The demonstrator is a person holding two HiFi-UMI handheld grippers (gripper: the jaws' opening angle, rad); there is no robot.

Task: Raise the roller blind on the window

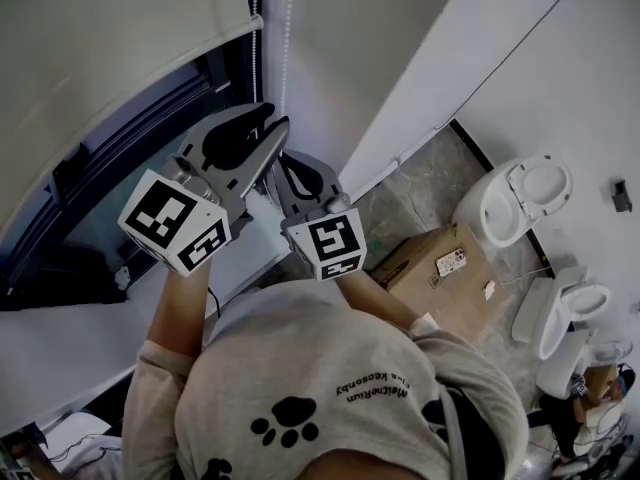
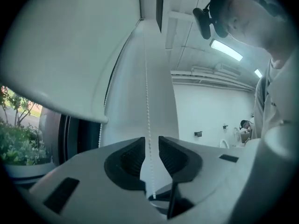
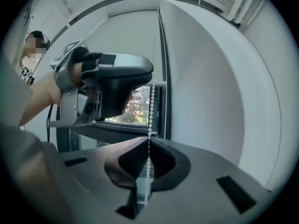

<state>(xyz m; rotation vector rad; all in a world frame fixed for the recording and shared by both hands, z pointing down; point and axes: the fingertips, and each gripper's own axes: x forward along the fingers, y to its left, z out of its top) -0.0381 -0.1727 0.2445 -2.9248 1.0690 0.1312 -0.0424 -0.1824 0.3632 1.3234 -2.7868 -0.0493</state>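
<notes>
The white roller blind point(image 1: 110, 58) covers the upper part of the window point(image 1: 130, 158), and its bottom bar point(image 2: 56, 104) shows in the left gripper view. A white bead chain point(image 1: 289, 28) hangs beside the frame. My right gripper point(image 3: 148, 146) is shut on one strand of this chain point(image 3: 152, 101). Just above it is my left gripper point(image 3: 112, 78), which stands open in its own view point(image 2: 150, 143). The same strand point(image 2: 146, 78) runs between its pads without touching them. A second strand point(image 3: 165, 111) hangs free next to the frame. Both grippers point(image 1: 262, 133) point(image 1: 288, 173) are close together at the window's right edge.
A white wall point(image 1: 340, 58) meets the window on the right. On the floor stand a cardboard box point(image 1: 440, 273) with a phone point(image 1: 451, 262) on it, and white toilets point(image 1: 515, 198) point(image 1: 560, 313). Greenery point(image 2: 21, 139) lies outside the glass. Another person point(image 2: 245, 125) is far back.
</notes>
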